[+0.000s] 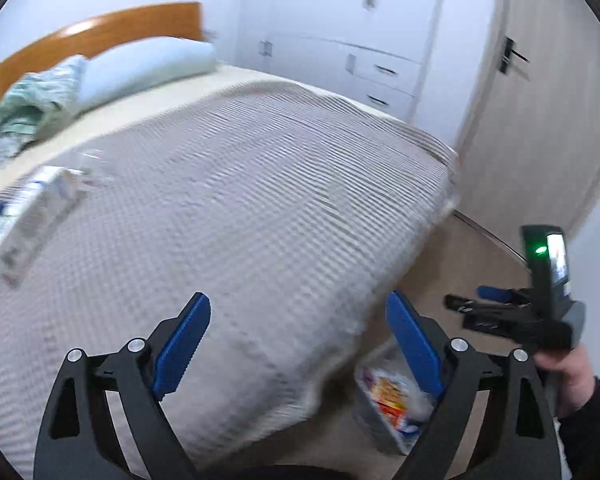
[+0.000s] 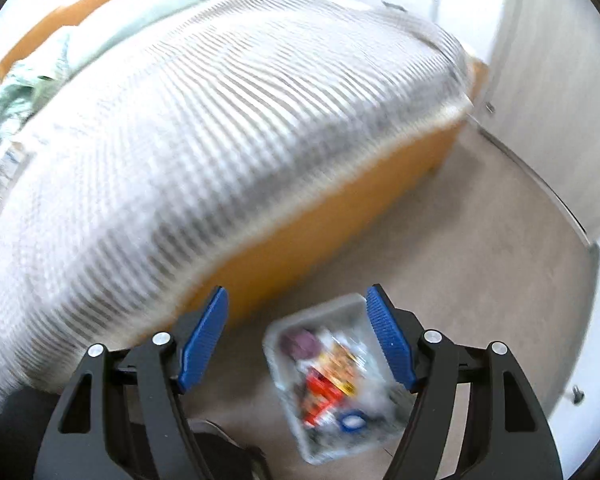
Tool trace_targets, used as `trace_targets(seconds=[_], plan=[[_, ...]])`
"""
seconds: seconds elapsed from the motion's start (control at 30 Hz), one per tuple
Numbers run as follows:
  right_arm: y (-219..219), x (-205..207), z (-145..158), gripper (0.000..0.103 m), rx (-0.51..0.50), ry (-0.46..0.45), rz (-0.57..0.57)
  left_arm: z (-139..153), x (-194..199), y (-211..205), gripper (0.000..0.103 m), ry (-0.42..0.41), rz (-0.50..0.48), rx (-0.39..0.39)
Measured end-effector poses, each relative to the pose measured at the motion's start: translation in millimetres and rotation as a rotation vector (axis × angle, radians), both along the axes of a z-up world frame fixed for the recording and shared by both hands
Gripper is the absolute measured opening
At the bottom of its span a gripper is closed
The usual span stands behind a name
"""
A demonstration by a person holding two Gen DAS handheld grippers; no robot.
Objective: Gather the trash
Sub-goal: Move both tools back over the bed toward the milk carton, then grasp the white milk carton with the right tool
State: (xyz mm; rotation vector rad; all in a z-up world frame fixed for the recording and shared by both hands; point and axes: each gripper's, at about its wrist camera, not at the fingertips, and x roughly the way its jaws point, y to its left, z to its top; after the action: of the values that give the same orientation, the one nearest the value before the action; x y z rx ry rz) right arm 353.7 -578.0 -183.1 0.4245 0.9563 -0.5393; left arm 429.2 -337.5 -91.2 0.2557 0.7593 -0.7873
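A grey bin (image 2: pixel 332 376) with colourful wrappers in it stands on the floor beside the bed; it also shows in the left wrist view (image 1: pixel 392 404). Pale packaging trash (image 1: pixel 32 208) lies on the bed's left side, blurred; it shows faintly in the right wrist view (image 2: pixel 4 176). My left gripper (image 1: pixel 298 344) is open and empty above the bed's near edge. My right gripper (image 2: pixel 298 338) is open and empty above the bin; it also shows from the side in the left wrist view (image 1: pixel 500 312).
The bed (image 1: pixel 260 184) has a striped grey cover, a wooden frame (image 2: pixel 320 216), a pale pillow (image 1: pixel 140 68) and crumpled green fabric (image 1: pixel 32 108) at its head. White cabinets (image 1: pixel 340 40) and a door (image 1: pixel 540 120) stand behind. Beige floor (image 2: pixel 480 260) lies right of the bed.
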Motion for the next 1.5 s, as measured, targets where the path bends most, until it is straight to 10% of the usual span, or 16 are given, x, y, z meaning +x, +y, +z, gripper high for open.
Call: trace_targets(seconds=[0.33,0.8,0.93,1.17,1.5], plan=[[87.3,100.0,36.2,0.073,-0.11,-0.047,0.253,5.8,121.3,170.6,0.088,-0.042,0.318,0.008],[272.6,283.1,61.5,0.073,0.178,-0.121,0.509,-6.1,221.2,376.1,0.088,-0.043,1.018,-0.052],[347.1,349.0,65.1,0.078,0.198,-0.159,0.53,-25.8,231.2,425.4,0.088,0.082,1.243,-0.094],[418.9,443.5,48.9,0.079,0.116,-0.074,0.32,-38.8,231.3,473.5,0.088,0.155,1.348,-0.171],[423.8,496.1,32.3,0.089,-0.08,0.068,0.164,-39.9,242.4,464.6,0.088,0.173,1.251,-0.16]])
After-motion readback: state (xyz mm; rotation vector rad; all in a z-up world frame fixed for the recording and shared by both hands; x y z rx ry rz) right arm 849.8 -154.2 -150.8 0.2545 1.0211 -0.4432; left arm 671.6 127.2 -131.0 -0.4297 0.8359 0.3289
